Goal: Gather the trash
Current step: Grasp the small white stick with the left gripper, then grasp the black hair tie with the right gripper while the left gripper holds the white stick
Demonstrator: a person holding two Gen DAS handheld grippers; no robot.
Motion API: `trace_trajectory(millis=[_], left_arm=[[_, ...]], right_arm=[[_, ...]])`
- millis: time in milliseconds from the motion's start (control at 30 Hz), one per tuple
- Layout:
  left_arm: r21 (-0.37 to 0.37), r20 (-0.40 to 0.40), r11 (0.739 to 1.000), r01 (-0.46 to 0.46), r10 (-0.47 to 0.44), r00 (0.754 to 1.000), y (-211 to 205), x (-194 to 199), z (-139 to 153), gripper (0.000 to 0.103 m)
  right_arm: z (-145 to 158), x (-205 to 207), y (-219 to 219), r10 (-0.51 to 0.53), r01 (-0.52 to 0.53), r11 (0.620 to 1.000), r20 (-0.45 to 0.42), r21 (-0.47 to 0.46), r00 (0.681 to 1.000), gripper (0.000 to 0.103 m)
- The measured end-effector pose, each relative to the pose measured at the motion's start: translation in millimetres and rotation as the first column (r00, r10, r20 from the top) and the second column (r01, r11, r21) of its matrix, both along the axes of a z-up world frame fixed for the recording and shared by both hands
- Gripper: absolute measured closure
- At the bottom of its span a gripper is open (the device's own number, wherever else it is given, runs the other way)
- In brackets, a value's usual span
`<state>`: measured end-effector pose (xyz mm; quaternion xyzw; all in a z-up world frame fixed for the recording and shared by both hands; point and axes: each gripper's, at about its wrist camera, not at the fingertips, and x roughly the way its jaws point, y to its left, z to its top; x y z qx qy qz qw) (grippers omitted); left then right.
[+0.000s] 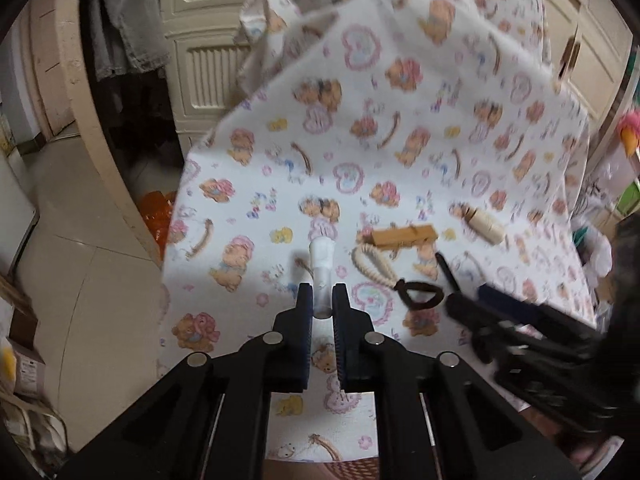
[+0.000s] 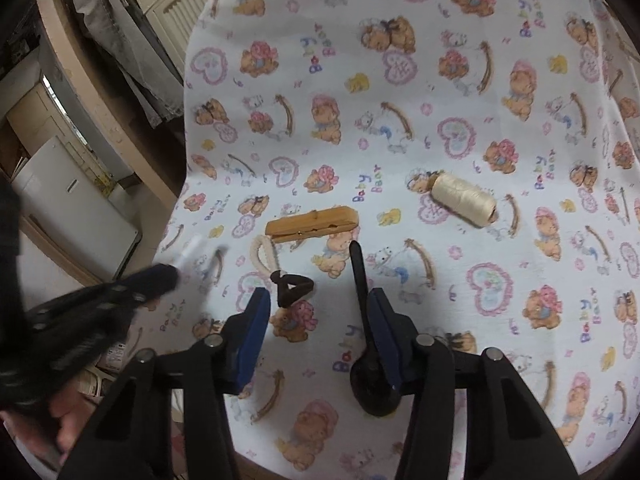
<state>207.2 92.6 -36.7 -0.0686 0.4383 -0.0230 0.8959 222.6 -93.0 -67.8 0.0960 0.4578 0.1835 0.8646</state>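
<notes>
My left gripper (image 1: 322,296) is shut on a small clear tube with a white cap (image 1: 322,268), held over the bear-print cloth (image 1: 400,128); it shows blurred in the right wrist view (image 2: 192,252). My right gripper (image 2: 316,300) is open and empty, just above the cloth (image 2: 440,80). Before it lie a wooden clothespin (image 2: 312,221), a cream cord loop with a brown clip (image 2: 290,286), a black spoon-shaped tool (image 2: 366,340) by the right finger, and a cream thread spool (image 2: 464,199). The same clothespin (image 1: 402,236), cord loop (image 1: 376,266) and spool (image 1: 486,226) show in the left wrist view.
The cloth covers a table whose left edge drops to a tiled floor (image 1: 100,280). An orange bag (image 1: 158,216) sits on the floor by the table. A cream cabinet (image 1: 204,60) and hanging grey clothes (image 1: 124,20) stand behind. Boxes (image 1: 20,340) lie at left.
</notes>
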Motion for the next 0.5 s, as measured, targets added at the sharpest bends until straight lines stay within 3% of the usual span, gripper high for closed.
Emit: trace_trajectory(millis=[100, 333, 400, 433, 500], left_arm=[[-0.012, 0.037, 1.000, 0.011, -0.011, 0.999, 4, -2, 10, 0.094], [-0.007, 0.020, 0.999, 0.053, -0.053, 0.998, 2, -3, 11, 0.094], [0.014, 0.023, 0.998, 0.058, -0.058, 0.998, -3, -4, 11, 0.094], [0.026, 0.027, 0.998, 0.059, -0.060, 0.998, -4, -4, 11, 0.094], [0.037, 0.042, 0.997, 0.064, -0.066, 0.997, -6, -7, 14, 0.094]], right_arm=[[-10, 5, 4, -0.004, 0.005, 1.000, -0.034, 0.012, 0.999, 0.068], [-13, 8, 9, 0.015, -0.013, 0.999, -0.046, 0.042, 0.999, 0.071], [-15, 8, 9, 0.011, -0.010, 0.999, -0.049, 0.036, 0.999, 0.082], [-16, 8, 9, 0.010, -0.009, 0.999, -0.053, 0.033, 0.999, 0.094], [-17, 6, 6, 0.000, 0.003, 0.999, -0.051, 0.045, 0.999, 0.100]])
